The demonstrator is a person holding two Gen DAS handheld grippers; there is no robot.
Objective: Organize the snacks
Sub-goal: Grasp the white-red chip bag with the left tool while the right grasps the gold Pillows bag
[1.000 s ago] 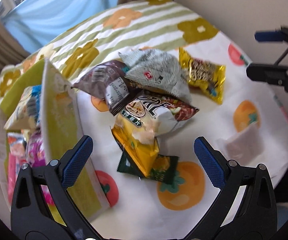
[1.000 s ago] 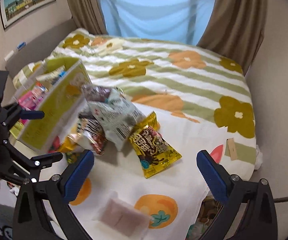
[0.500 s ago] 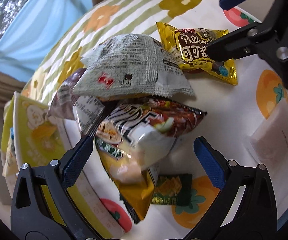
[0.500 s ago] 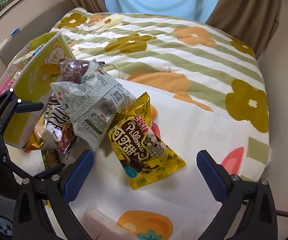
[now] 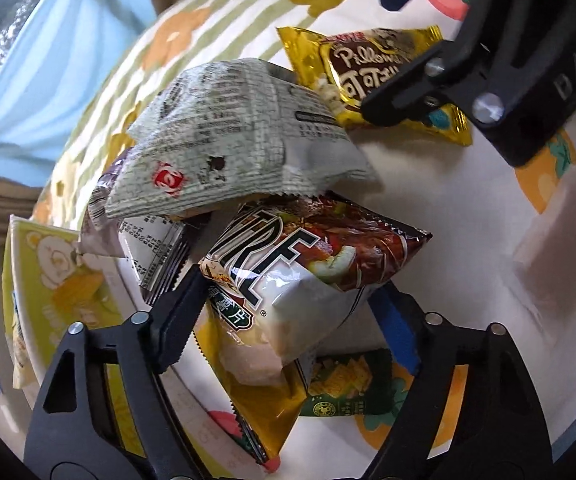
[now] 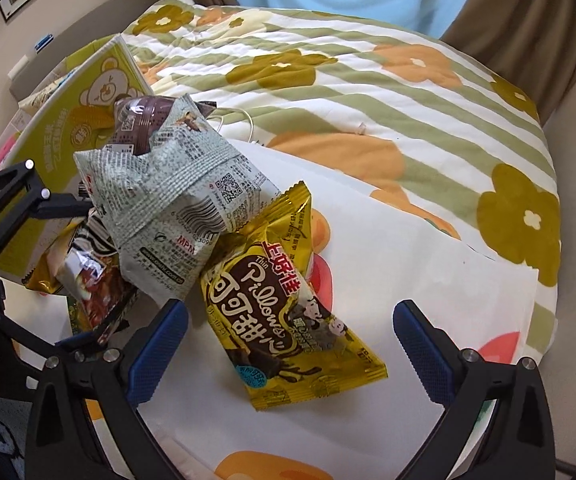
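Right now the brown-and-white chip bag [image 5: 308,264] sits on top of the snack pile on the white cloth [image 6: 428,280] spread over the bed, its long axis running across the gap of the left gripper [image 5: 288,320], whose jaws stand open on either side of it, seemingly not yet pinching. Just beyond, the yellow cocoa bag [image 6: 288,304] lies flat, pointing lengthwise into the right gripper [image 6: 288,348], also wide open. To the left stands the yellow box [image 6: 72,120].
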